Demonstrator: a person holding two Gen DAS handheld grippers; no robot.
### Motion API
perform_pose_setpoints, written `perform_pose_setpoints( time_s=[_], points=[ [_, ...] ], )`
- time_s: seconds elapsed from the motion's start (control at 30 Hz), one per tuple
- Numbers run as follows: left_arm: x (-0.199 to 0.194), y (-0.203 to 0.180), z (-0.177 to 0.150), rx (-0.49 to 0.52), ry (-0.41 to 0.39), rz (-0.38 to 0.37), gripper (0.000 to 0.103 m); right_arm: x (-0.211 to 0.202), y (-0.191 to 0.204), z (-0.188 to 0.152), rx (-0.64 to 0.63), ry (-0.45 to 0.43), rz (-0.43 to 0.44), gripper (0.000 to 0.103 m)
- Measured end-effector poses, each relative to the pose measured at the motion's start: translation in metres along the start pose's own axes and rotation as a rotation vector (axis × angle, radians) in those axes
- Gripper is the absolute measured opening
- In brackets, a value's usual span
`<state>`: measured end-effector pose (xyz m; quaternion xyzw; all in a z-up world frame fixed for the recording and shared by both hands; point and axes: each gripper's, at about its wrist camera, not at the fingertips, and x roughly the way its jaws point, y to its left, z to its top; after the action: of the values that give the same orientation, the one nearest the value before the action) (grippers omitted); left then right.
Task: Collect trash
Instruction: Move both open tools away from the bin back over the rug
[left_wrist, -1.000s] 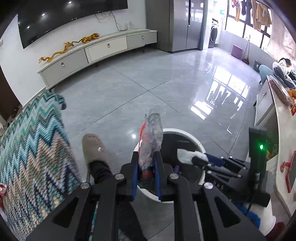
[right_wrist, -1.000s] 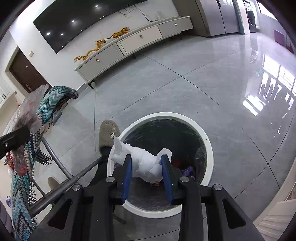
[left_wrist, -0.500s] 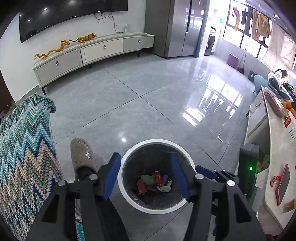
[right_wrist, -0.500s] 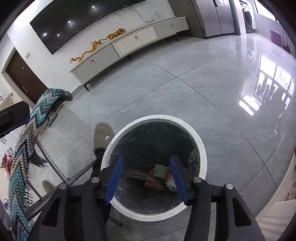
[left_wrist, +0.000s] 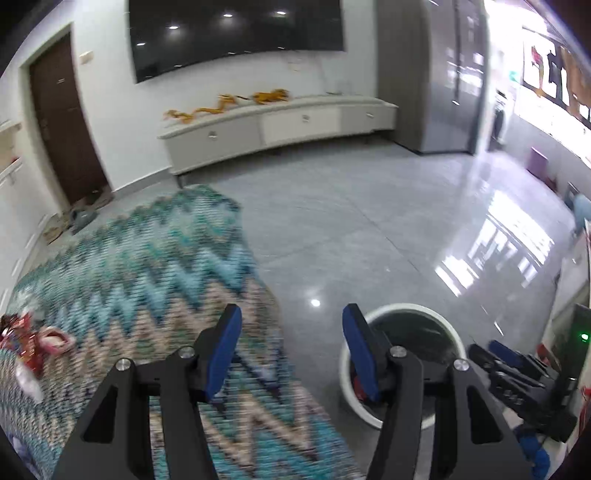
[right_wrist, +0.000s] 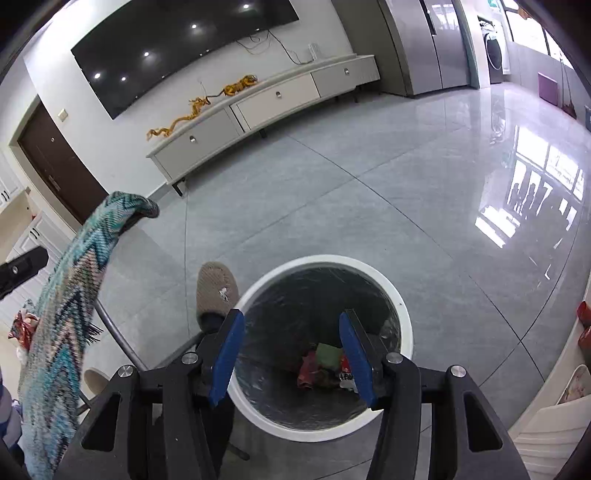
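Note:
A white-rimmed trash bin with a dark liner stands on the grey floor. Crumpled red and green trash lies at its bottom. My right gripper hovers above the bin, open, with nothing between its blue pads. My left gripper is open too and empty. It hangs over the edge of a zigzag blanket, with the bin to its right. A red wrapper and pale scraps lie on the blanket at the far left. In the left wrist view the right gripper shows beyond the bin.
A person's foot in a beige slipper rests against the bin's left side. The blanket drapes over a metal-framed piece. A low cabinet lines the far wall under a television. A counter edge runs along the right.
Both grippers opened and let their trash fall into the bin: a clear plastic wrapper from the left, a white tissue from the right. The left gripper then swung left over the blanket.

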<state>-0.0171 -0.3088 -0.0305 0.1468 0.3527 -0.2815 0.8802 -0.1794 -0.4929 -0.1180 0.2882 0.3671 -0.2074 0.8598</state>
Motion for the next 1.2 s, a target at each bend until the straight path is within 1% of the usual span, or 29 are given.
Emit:
perform_pose_setpoints(
  time_s=[0.1, 0.27, 0.37, 0.43, 0.77, 1.0, 1.2],
  points=[
    [-0.01, 0.025, 0.001, -0.047, -0.018, 0.041, 0.055, -0.009, 0.01, 0.002, -0.012, -0.02, 0.01, 0.051],
    [-0.025, 0.056, -0.002, -0.105, -0.042, 0.084, 0.056, -0.026, 0.031, 0.007, -0.042, -0.054, 0.034, 0.051],
    [-0.032, 0.069, -0.005, -0.133, -0.05, 0.093, 0.06, -0.036, 0.047, 0.009, -0.06, -0.074, 0.051, 0.052],
    [-0.038, 0.078, -0.008, -0.15, -0.059, 0.097, 0.061, -0.041, 0.057, 0.011, -0.072, -0.085, 0.061, 0.053],
    [-0.066, 0.123, -0.024, -0.22, -0.093, 0.113, 0.062, -0.065, 0.112, 0.015, -0.16, -0.127, 0.095, 0.054],
    [-0.087, 0.172, -0.041, -0.282, -0.12, 0.149, 0.062, -0.072, 0.157, 0.012, -0.232, -0.129, 0.112, 0.054],
    [-0.107, 0.228, -0.069, -0.332, -0.143, 0.23, 0.062, -0.071, 0.213, 0.008, -0.326, -0.108, 0.147, 0.054]
  ],
)
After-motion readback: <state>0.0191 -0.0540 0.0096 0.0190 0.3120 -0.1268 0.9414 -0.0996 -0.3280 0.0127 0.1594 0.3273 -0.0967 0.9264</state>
